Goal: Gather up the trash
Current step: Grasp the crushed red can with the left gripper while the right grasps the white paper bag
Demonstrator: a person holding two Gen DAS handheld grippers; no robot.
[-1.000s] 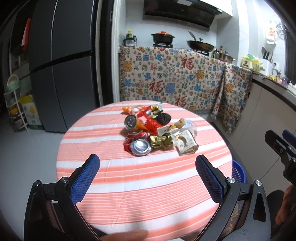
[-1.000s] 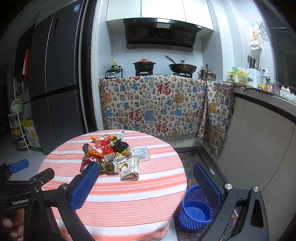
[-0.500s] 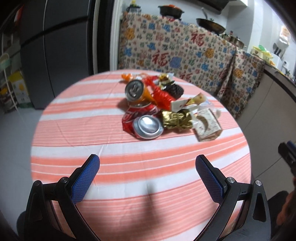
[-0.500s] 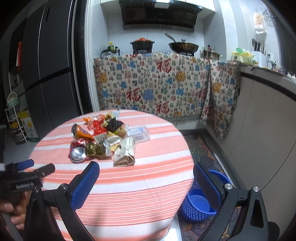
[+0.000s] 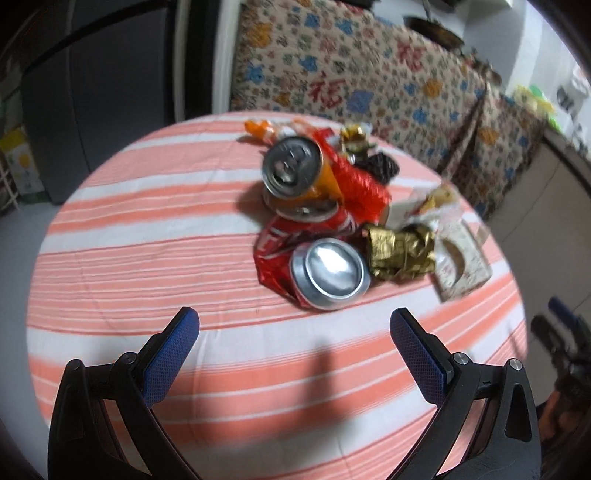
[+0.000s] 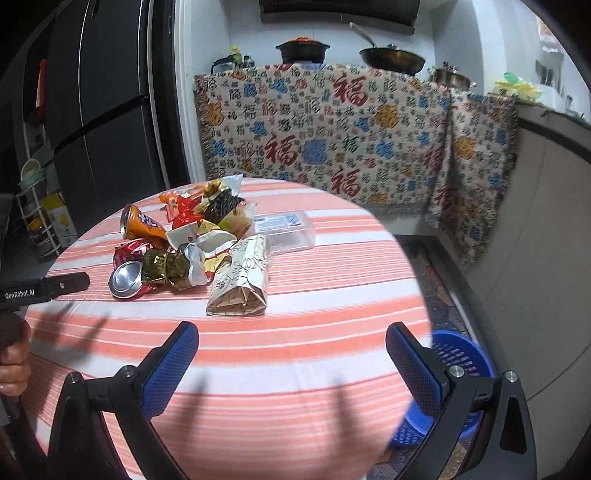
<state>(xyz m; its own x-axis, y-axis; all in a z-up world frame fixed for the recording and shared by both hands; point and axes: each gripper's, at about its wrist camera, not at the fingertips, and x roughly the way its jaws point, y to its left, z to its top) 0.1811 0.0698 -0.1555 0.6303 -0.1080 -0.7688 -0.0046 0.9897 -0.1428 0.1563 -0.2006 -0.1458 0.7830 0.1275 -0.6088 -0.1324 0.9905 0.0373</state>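
We read this as a home kitchen: range hood [image 6: 338,9] over a stove with a lidded pot [image 6: 303,50] and wok [image 6: 391,57], dark fridge [image 6: 99,110] at left, patterned cloth [image 6: 332,133] over the counter front (household look), round table [image 6: 332,295] in striped cloth.

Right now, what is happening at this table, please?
A person holds two grippers over a round striped table. Both the left gripper and the right gripper are open and hold nothing. The trash pile, with crushed cans and wrappers, lies untouched. A blue basket stands on the floor beside the table.
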